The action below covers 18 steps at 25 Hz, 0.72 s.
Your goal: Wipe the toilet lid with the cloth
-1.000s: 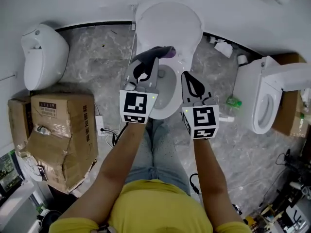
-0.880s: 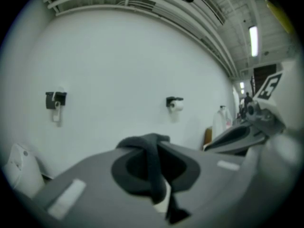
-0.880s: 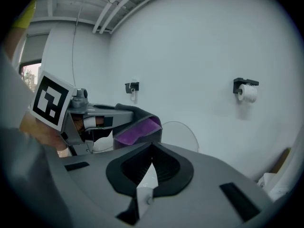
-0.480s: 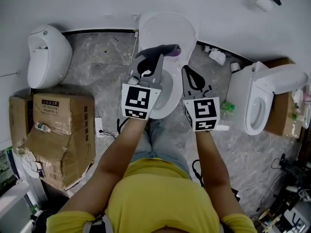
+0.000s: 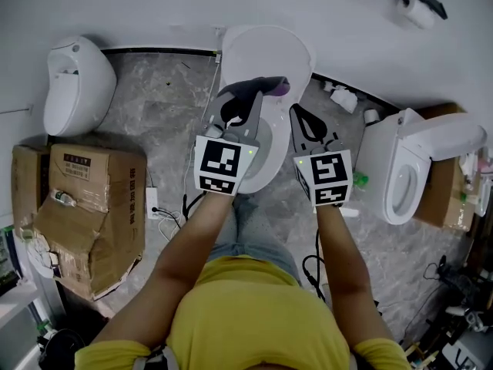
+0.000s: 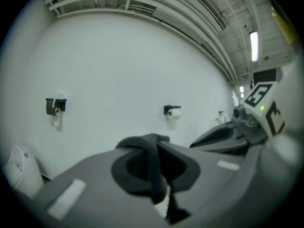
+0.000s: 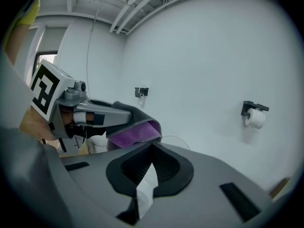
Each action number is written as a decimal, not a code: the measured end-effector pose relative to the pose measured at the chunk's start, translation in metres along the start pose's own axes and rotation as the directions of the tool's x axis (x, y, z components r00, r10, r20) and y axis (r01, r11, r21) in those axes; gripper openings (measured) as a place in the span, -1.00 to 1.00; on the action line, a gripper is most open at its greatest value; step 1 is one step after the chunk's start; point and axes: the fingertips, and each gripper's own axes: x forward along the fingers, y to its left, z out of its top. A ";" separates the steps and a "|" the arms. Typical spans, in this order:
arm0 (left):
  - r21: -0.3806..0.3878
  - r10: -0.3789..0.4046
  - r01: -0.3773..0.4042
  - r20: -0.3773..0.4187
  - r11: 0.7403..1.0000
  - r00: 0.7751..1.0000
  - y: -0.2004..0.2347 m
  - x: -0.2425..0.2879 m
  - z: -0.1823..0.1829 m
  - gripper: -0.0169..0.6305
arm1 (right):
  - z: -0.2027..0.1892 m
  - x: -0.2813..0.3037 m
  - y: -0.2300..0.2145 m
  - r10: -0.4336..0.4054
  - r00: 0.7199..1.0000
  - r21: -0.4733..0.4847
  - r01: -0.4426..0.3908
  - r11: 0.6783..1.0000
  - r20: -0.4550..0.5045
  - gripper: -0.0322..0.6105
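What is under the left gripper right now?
The white toilet, with part of its bowl rim showing beside the left gripper. The gripper, shut on the dark cloth, covers the bowl's left part, so that area cannot be seen.

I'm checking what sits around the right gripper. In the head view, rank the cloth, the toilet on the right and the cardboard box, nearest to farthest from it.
From the right gripper:
1. Cloth, close by, just up and to its left.
2. Toilet on the right, across the floor on its right.
3. Cardboard box, far off at the left.
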 end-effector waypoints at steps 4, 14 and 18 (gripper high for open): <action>-0.007 -0.001 0.001 -0.012 1.000 1.000 0.003 0.009 -0.004 -0.90 | 0.002 0.017 -0.019 0.017 1.000 -0.053 -0.018 0.998 -0.023 -0.85; -0.025 -0.053 0.053 -0.029 0.998 0.998 0.029 0.061 -0.010 -0.90 | 0.000 0.077 -0.060 0.046 0.993 -0.147 -0.062 0.987 -0.110 -0.85; -0.043 -0.078 0.076 -0.042 0.996 0.996 0.045 0.084 -0.016 -0.90 | 0.004 0.105 -0.069 0.048 0.989 -0.212 -0.077 0.974 -0.139 -0.85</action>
